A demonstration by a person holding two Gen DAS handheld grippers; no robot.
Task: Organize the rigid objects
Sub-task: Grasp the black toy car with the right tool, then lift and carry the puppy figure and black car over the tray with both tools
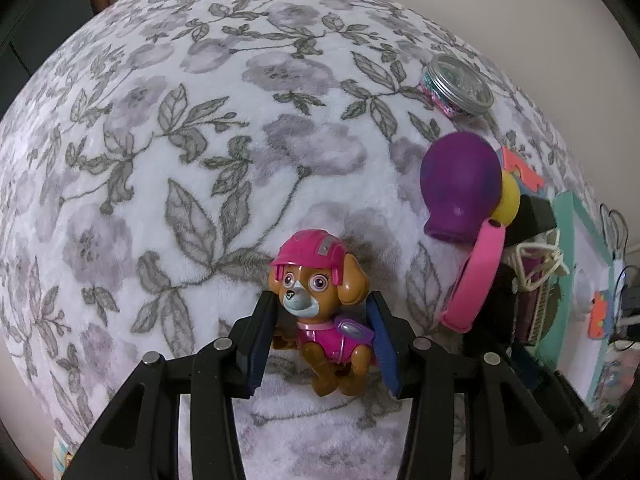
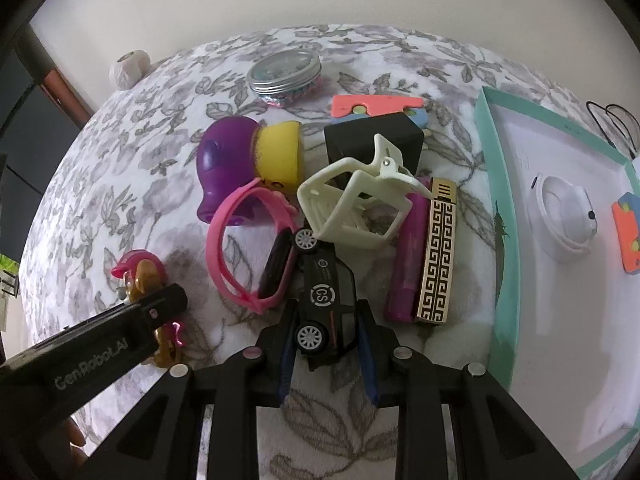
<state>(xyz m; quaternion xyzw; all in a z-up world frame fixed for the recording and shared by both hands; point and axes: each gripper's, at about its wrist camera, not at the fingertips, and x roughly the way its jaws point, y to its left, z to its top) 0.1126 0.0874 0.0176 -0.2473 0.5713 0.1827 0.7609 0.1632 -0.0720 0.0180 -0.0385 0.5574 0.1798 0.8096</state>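
Note:
My left gripper point(image 1: 322, 312) stands around a toy dog figure point(image 1: 320, 300) with a pink helmet on the floral blanket point(image 1: 200, 120); the pads flank its body, close to touching. In the right wrist view the same dog point(image 2: 138, 280) is partly hidden behind the left gripper's arm point(image 2: 100, 344). My right gripper point(image 2: 326, 320) stands around a black toy car point(image 2: 326, 304) lying on its side, its pads beside the car. Beyond the car lies a heap: a pink watch band point(image 2: 240, 248), a purple and yellow toy point(image 2: 248, 160), a white clip point(image 2: 356, 200), a black box point(image 2: 372, 140).
A teal-rimmed white box lid point(image 2: 504, 240) at the right holds a white round device point(image 2: 564, 220) and an orange piece point(image 2: 628, 236). A round tin point(image 2: 284, 72), a patterned gold case point(image 2: 438, 252), a magenta tube point(image 2: 404, 256) and a white yarn ball point(image 2: 130, 68) lie on the blanket.

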